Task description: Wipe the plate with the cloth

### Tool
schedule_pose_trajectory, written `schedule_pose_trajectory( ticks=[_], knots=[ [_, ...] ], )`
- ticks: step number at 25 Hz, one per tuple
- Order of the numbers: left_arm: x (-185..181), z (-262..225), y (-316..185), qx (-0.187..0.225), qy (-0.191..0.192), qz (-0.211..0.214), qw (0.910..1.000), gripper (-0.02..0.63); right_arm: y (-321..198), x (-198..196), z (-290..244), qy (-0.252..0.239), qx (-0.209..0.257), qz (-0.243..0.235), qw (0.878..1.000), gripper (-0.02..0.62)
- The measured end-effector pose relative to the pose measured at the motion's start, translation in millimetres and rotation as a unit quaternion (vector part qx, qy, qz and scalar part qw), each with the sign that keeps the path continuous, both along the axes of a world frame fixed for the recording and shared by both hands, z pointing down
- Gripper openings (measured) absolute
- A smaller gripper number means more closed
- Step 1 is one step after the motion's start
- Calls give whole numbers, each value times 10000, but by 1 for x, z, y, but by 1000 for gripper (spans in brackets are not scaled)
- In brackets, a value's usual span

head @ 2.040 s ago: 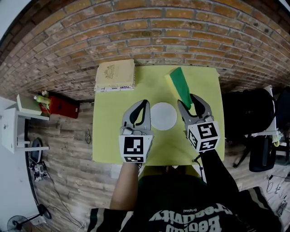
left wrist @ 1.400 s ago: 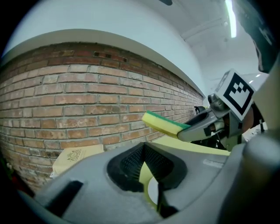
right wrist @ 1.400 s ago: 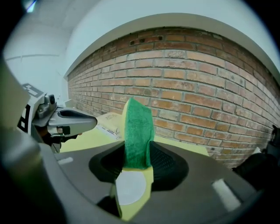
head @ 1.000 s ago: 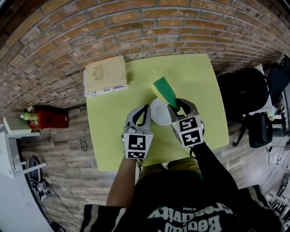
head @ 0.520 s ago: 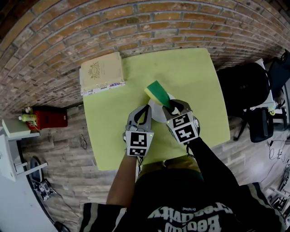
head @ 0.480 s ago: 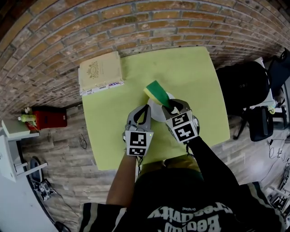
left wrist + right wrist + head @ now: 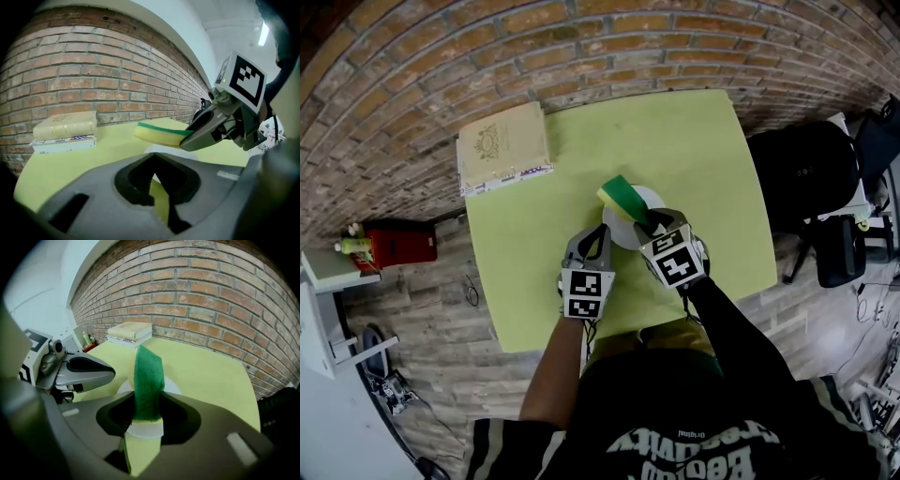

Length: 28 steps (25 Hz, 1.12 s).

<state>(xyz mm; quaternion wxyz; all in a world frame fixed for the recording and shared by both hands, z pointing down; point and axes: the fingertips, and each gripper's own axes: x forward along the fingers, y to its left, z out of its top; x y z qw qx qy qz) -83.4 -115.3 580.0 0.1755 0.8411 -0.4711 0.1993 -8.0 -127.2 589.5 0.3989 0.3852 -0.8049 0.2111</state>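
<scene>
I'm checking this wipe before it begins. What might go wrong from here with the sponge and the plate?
The plate lies loose on the table; the left gripper is shut beside it, not holding it, so a wipe may push it away. The right gripper grips the sponge by one end, so the long free end may bend or twist.

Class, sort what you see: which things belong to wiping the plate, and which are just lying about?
In the job: plate, green and yellow sponge, right gripper holding it.
Lying about: stack of books, red box on the floor.
</scene>
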Motion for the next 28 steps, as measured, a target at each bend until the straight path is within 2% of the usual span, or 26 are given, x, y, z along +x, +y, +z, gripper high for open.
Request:
schedule_pose_trajectory(
  ticks=[10, 14, 18, 28],
  knots=[
    [7, 16, -4, -164, -7, 82, 9998, 6, 8, -10, 16, -46, -271, -93, 9996, 163],
    [8, 30, -3, -349, -178, 169, 9991, 5, 10, -14, 17, -200, -426, -79, 9989, 167],
    [9, 36, -3, -481, -87, 193, 9986, 6, 14, -18, 18, -258, -491, -151, 9983, 169],
    [12, 45, -1, -487, -274, 262, 9981, 6, 16, -18, 23, -359, -578, -111, 9976, 172]
  ],
)
